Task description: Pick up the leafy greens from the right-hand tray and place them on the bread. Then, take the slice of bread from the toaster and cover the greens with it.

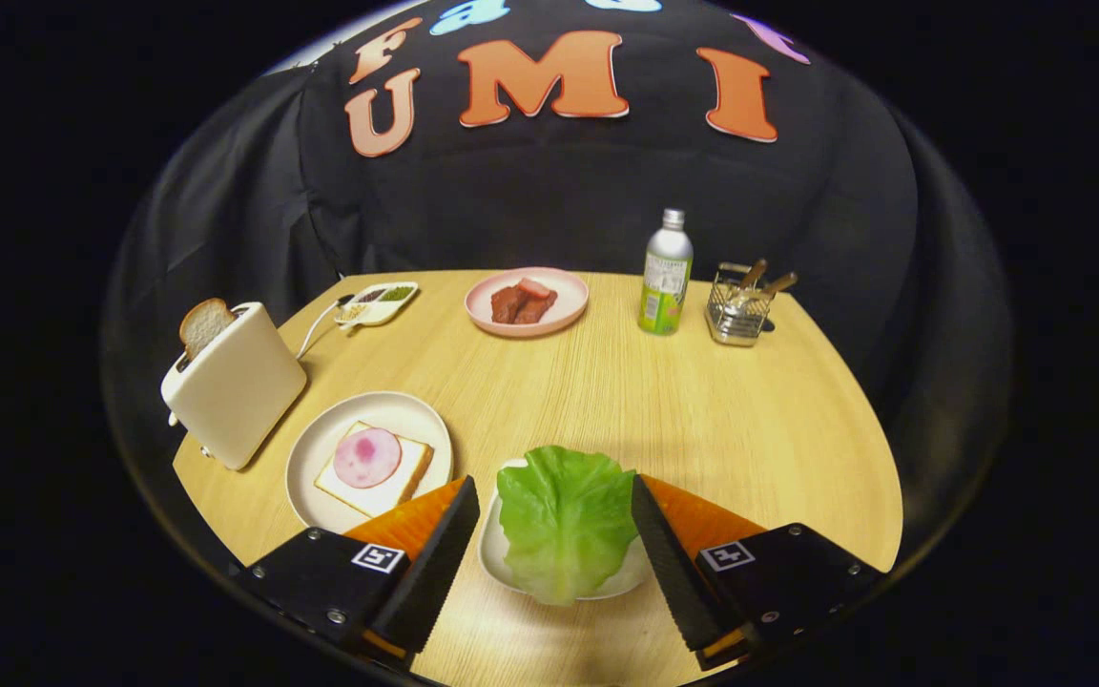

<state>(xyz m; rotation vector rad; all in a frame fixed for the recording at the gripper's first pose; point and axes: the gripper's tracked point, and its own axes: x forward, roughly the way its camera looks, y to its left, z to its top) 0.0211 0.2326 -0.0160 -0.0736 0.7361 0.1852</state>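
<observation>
1. The tabletop [549, 401] is round and wooden, and it carries everything in play.
2. The toaster [237, 393] stands off to the left beyond the tool, with a slice of bread [205, 323] sticking up from its slot, untouched so far.
3. The plate [321, 448] lies just ahead of the left finger and holds the bread [380, 489], which has a round of ham [367, 457] on top and no greens yet.
4. The tool [555, 530] is spread wide, its two fingers on either side of the lettuce [566, 520]. They look close to the leaf's edges, but I cannot tell whether they touch it.
5. The lettuce rests on a small white tray [497, 558] directly between the fingers, with its near tip hanging over the tray rim.
6. Step in hand, as I judge it: the first pick, with the leaf lined up but not yet pinched.
7. The next move calls for pressing the fingers together on the leaf, lifting it, and carrying it left onto the ham.
8. The tool points forward and tilts down over the tray, roughly level from side to side.
</observation>
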